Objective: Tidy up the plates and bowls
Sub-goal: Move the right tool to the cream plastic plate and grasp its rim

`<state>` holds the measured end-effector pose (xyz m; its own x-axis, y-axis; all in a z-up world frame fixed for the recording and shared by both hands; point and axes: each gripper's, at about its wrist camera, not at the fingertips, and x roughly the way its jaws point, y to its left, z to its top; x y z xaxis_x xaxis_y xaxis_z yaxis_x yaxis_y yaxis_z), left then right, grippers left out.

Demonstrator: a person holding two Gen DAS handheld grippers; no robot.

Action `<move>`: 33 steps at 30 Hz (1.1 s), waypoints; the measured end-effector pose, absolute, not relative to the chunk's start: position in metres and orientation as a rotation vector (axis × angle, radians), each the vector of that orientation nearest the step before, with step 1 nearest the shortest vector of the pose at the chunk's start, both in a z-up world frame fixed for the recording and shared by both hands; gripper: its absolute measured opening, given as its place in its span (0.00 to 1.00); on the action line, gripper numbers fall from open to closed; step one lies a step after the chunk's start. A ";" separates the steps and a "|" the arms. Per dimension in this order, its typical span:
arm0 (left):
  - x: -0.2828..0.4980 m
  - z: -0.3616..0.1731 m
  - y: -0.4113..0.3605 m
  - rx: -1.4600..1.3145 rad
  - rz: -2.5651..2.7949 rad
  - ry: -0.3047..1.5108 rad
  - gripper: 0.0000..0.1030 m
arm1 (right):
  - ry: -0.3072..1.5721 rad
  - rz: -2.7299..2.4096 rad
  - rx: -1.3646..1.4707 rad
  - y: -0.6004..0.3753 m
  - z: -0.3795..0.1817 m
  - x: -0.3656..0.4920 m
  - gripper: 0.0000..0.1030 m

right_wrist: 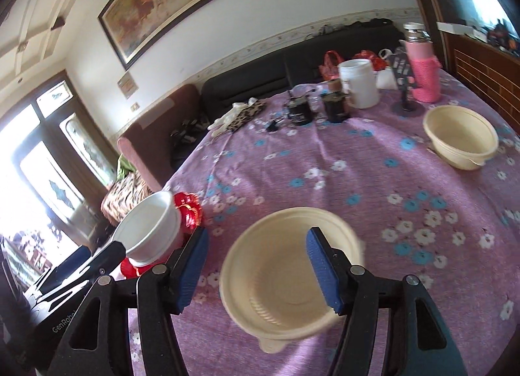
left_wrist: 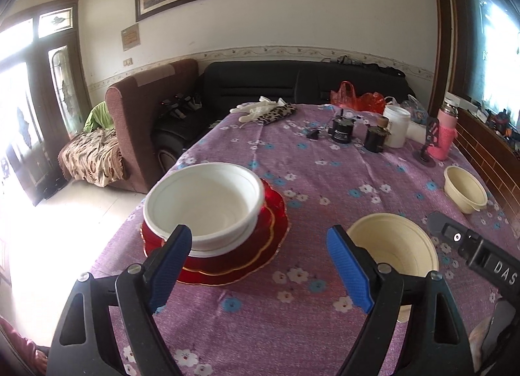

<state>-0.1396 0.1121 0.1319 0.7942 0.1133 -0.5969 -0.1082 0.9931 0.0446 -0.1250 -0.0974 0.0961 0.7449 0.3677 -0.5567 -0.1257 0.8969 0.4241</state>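
Left hand-held gripper (left_wrist: 259, 265): jaws spread wide, nothing between them, held above the purple flowered cloth (left_wrist: 292, 327) of the desk. Ahead and to its left, a white bowl (left_wrist: 203, 205) sits on stacked red plates (left_wrist: 256, 255) near the desk's left edge.

Right hand-held gripper (right_wrist: 256, 270): jaws apart, above a cream bowl (right_wrist: 289, 275) that stands on the cloth. One blue pad overlaps the bowl's interior in the right wrist view; contact cannot be told. The bowl looks slightly blurred.

A second cream bowl (right_wrist: 460, 141) stands well apart, near the desk's right edge.

Far end of desk: white tub (right_wrist: 357, 83), pink-sleeved bottle (right_wrist: 422, 73), two dark jars (right_wrist: 317, 109), a red plastic bag (left_wrist: 354, 96), pale gloves on a leopard-print cloth (left_wrist: 263, 109).
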 end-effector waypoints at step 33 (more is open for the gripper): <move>-0.082 0.063 0.058 -0.115 -0.159 0.940 0.62 | 0.922 0.135 0.314 -0.137 0.027 -0.099 0.12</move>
<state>-0.0820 0.0578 0.0627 0.5791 -0.1853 -0.7939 0.0855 0.9823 -0.1669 -0.0987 -0.1374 0.0271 0.5998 0.2476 -0.7609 0.0190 0.9463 0.3229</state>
